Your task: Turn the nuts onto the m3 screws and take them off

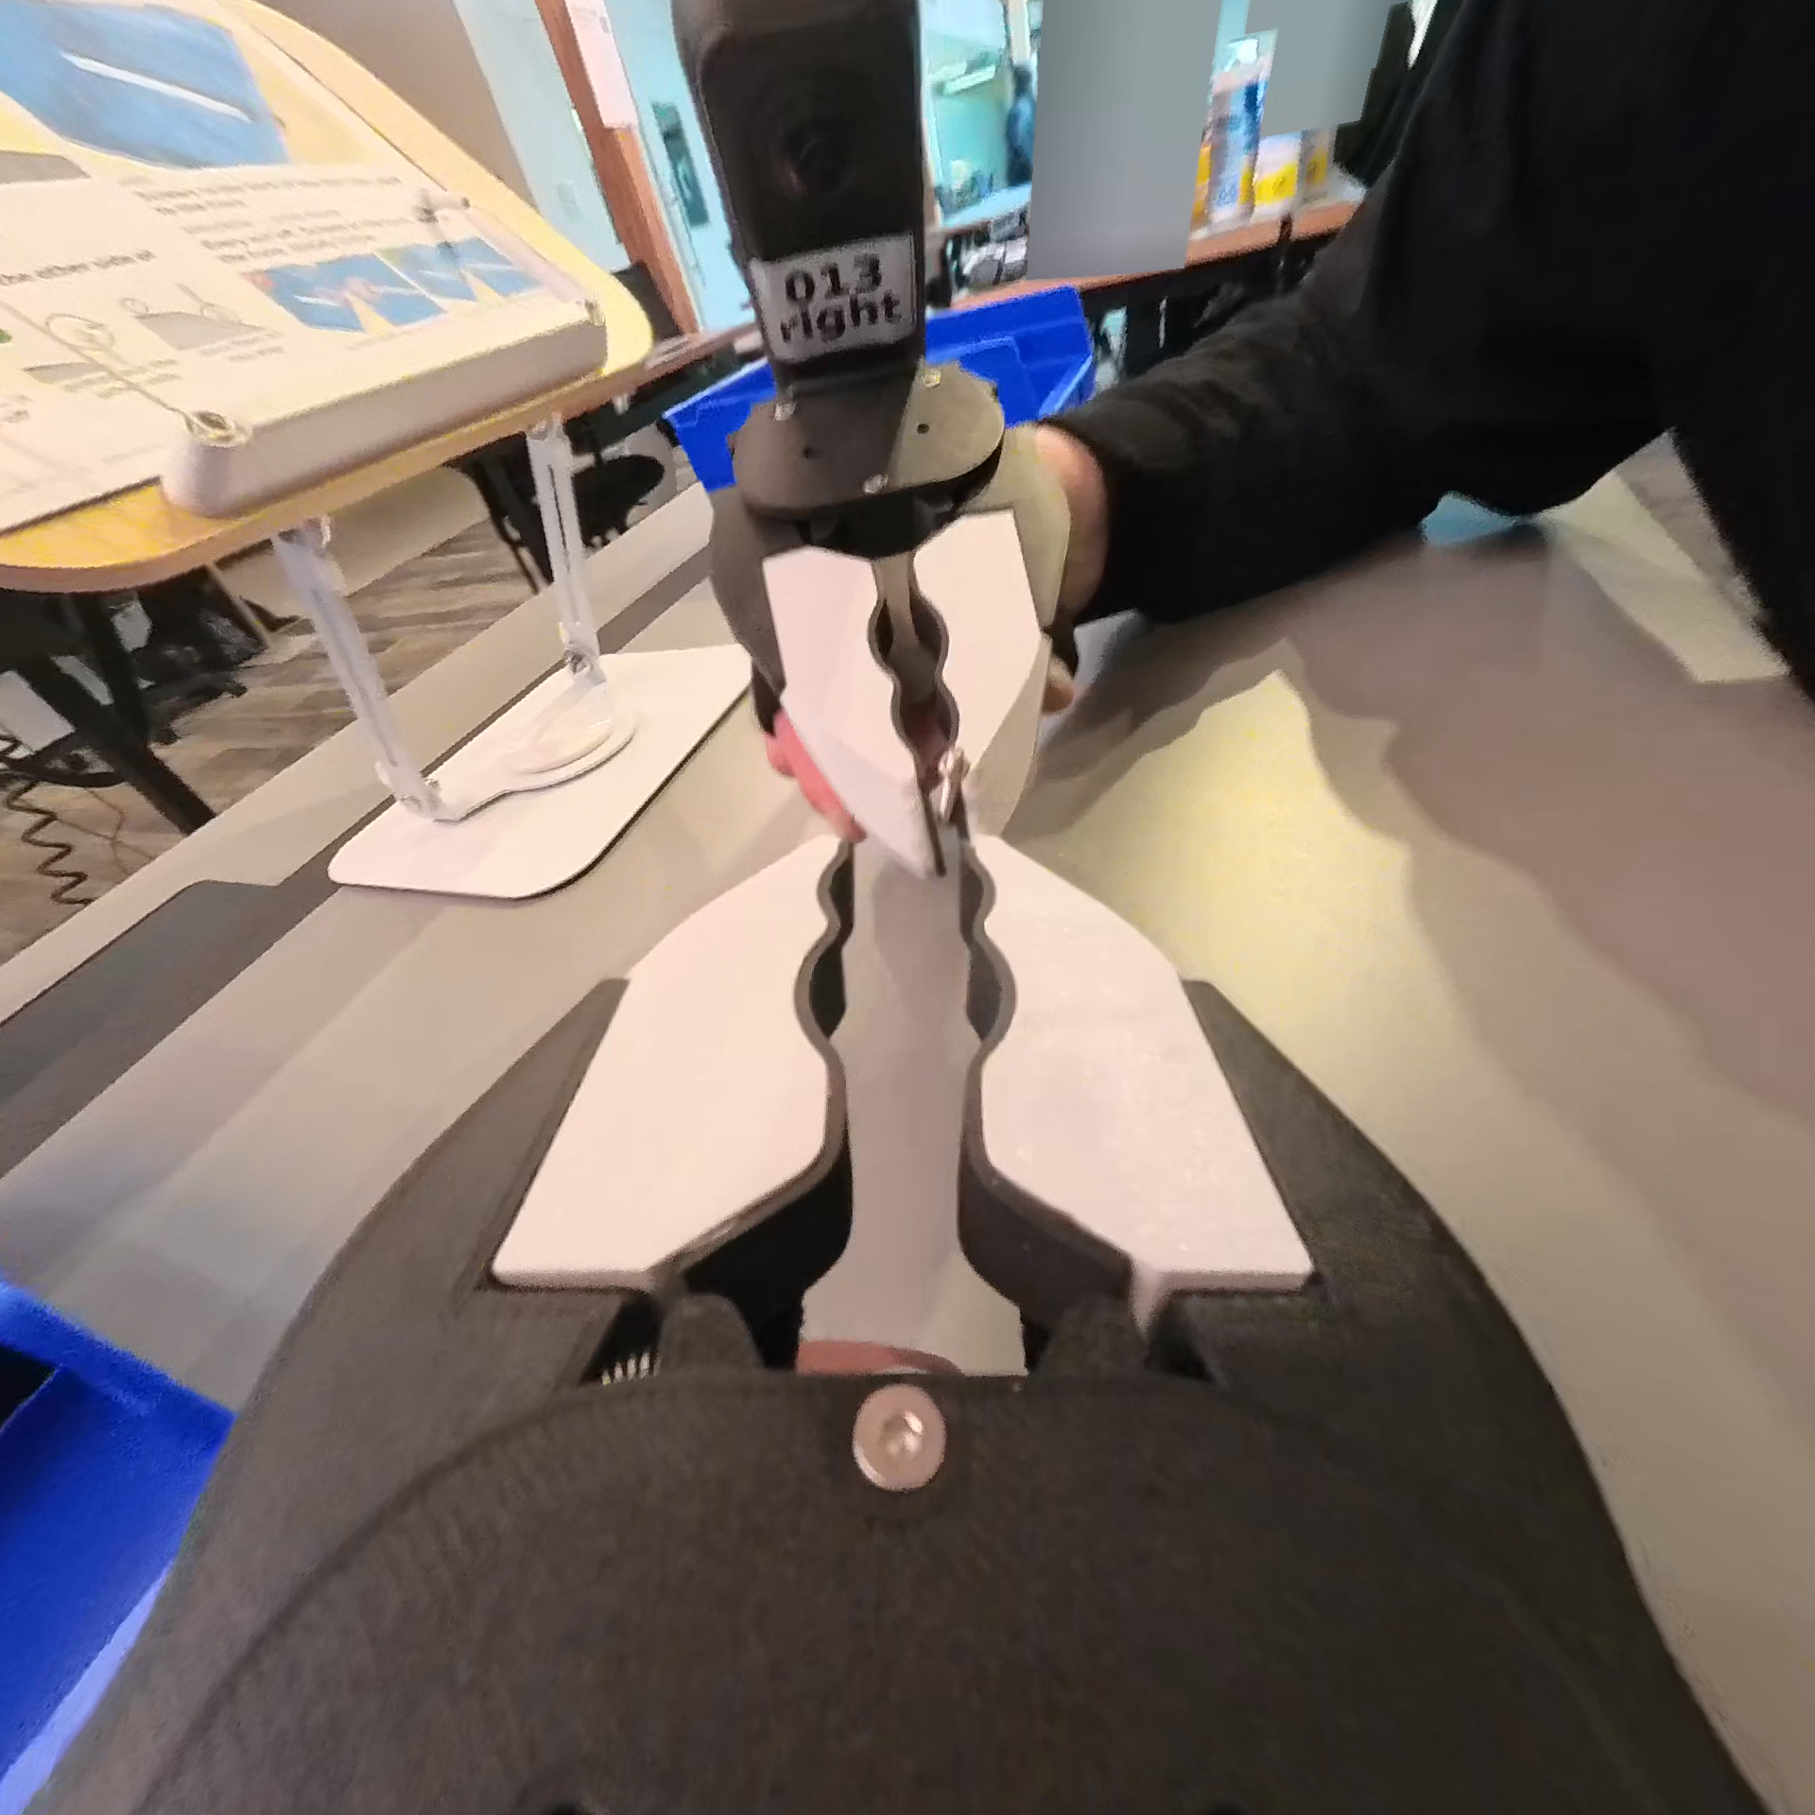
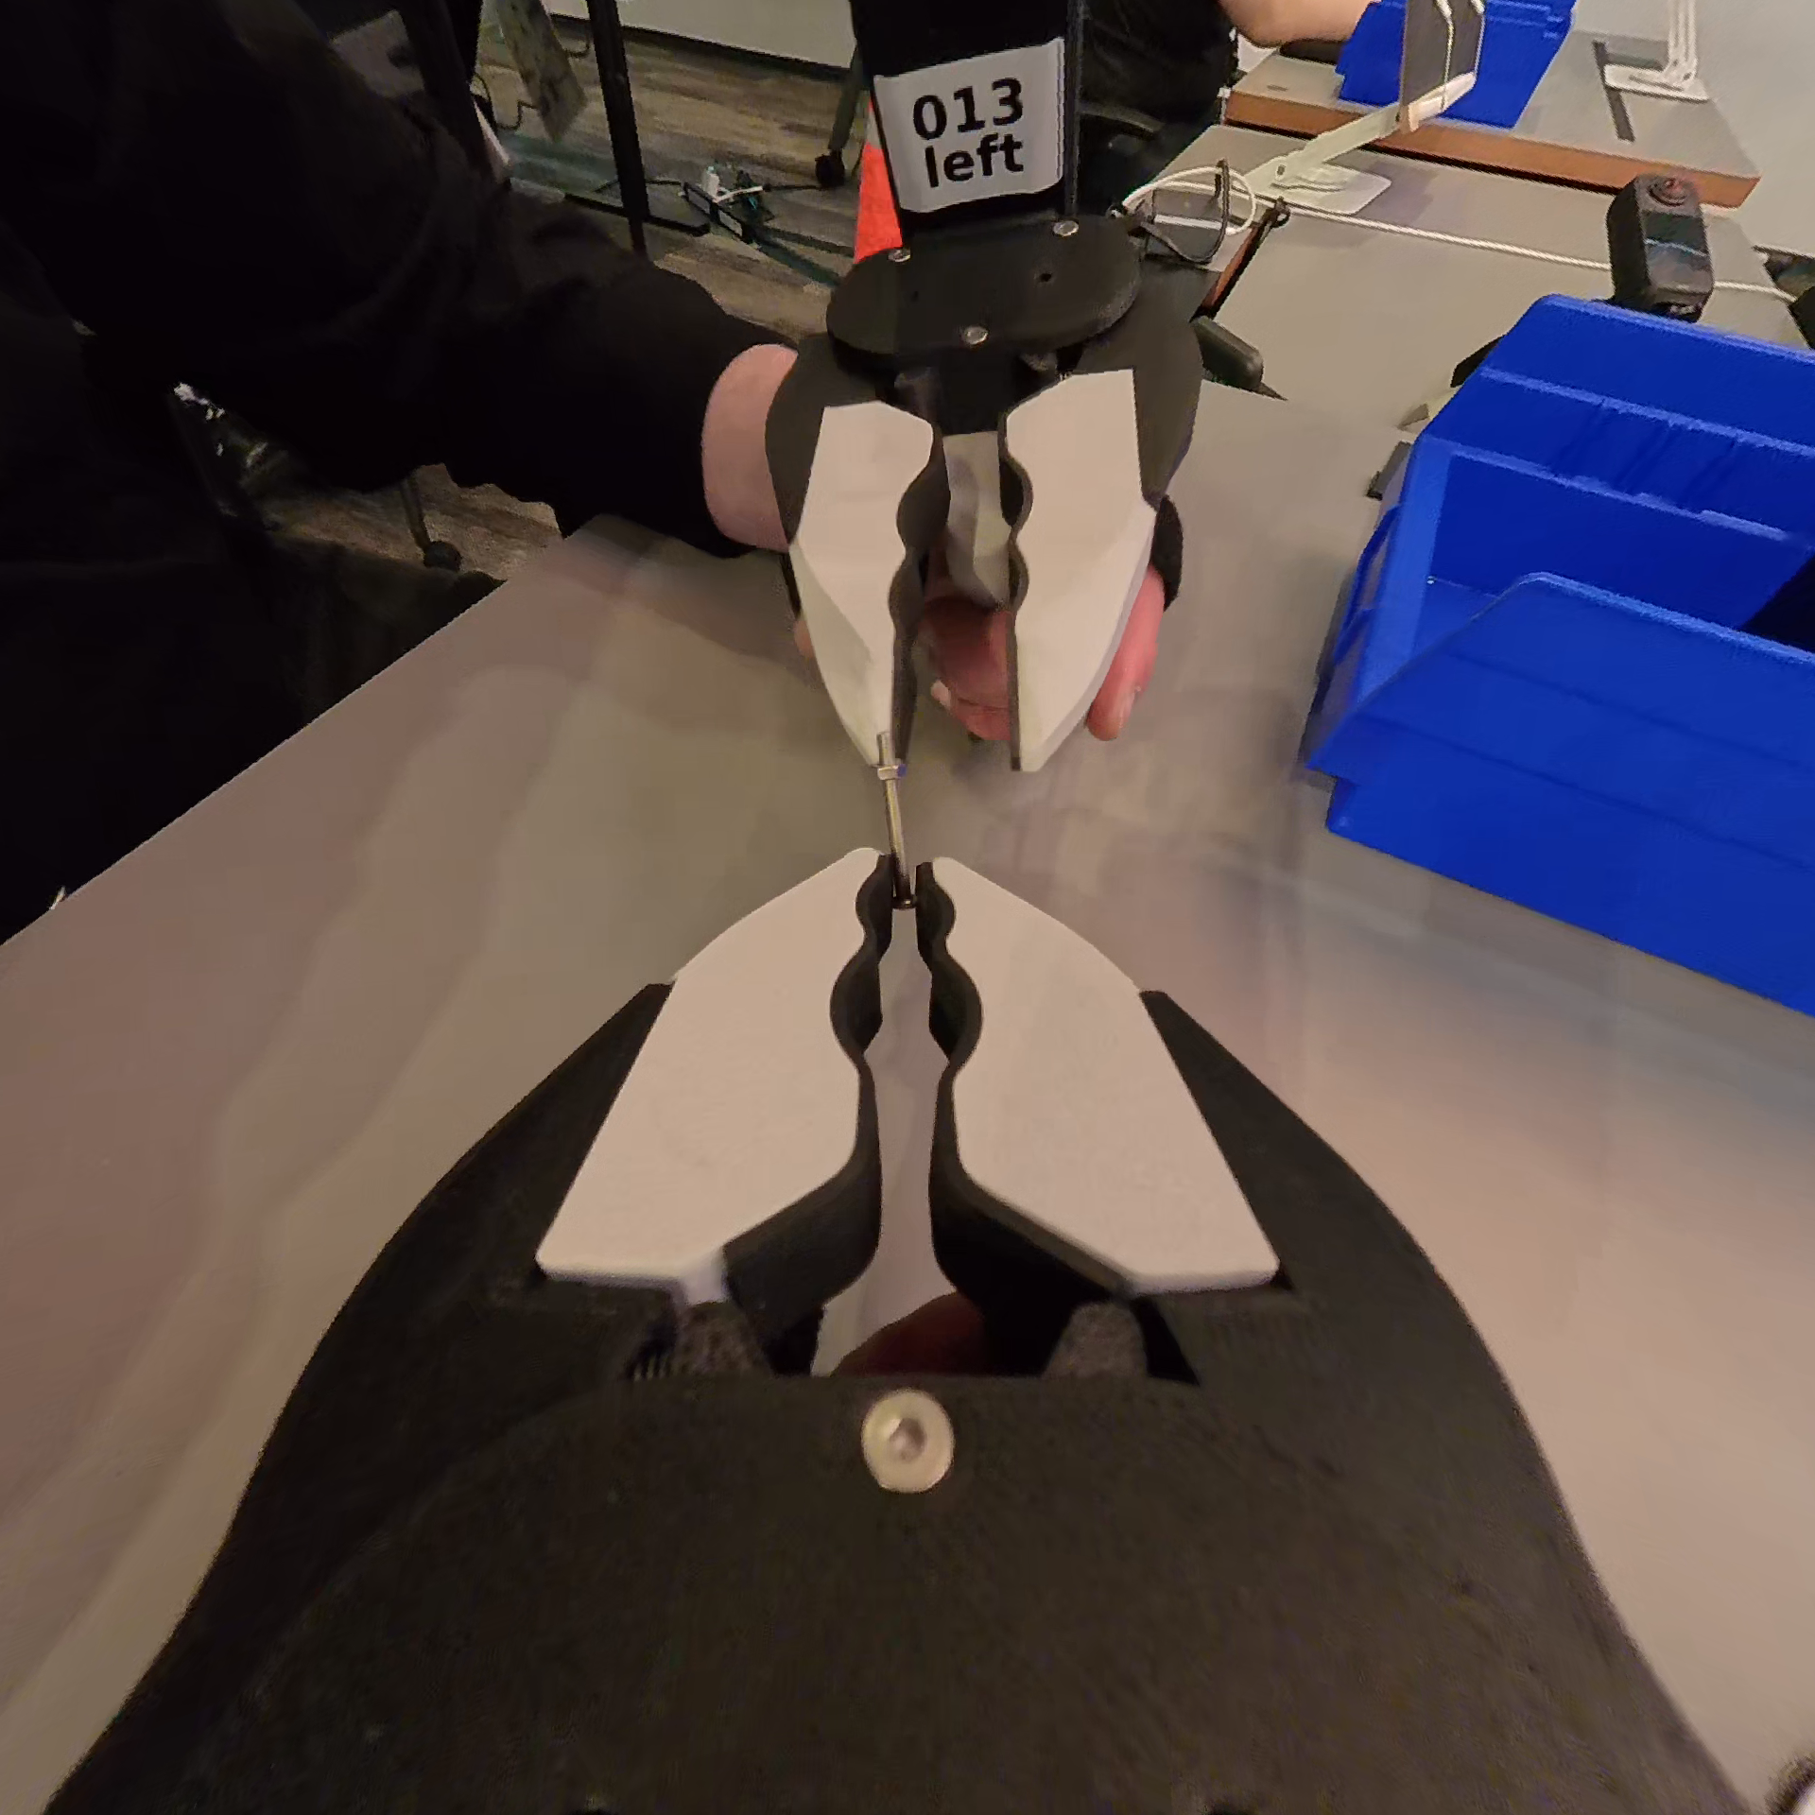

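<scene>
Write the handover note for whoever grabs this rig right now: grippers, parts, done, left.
Right gripper: shut on the head end of the m3 screw, held above the grey table, shaft pointing at the other gripper.
Left gripper: jaws apart, tips at the screw's far end; one fingertip touches there. It grips nothing.
Nut: sits on the screw near its free end. Whether it is going on or coming off cannot be told.
Blue bins: on the table to the right gripper's right; contents not visible.
Left: finish turning this nut, then carry on with the other screws.
</scene>
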Motion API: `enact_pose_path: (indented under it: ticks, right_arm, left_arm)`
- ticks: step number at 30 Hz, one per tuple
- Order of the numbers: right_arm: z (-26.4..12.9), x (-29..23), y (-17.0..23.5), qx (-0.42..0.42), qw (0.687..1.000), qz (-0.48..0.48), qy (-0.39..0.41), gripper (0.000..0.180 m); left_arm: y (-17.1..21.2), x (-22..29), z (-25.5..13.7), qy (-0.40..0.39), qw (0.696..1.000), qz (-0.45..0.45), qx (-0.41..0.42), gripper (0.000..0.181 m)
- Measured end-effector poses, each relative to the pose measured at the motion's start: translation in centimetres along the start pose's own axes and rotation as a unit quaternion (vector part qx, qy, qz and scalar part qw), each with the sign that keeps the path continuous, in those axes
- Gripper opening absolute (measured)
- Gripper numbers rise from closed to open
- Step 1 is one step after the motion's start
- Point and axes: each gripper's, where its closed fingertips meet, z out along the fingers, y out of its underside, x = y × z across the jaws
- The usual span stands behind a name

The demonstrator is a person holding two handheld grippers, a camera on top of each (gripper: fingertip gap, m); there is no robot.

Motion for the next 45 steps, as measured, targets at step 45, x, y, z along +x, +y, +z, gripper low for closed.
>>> enact_pose_path:
  ticks: [45]
  right_arm:
    - [-51.1,-2.3,24.5,-0.283,0.646,0.387,0.593,0.004]
  left_arm:
    - [2.5,-2.4,-0.6,-0.081,0.992,0.053,-0.075,0.004]
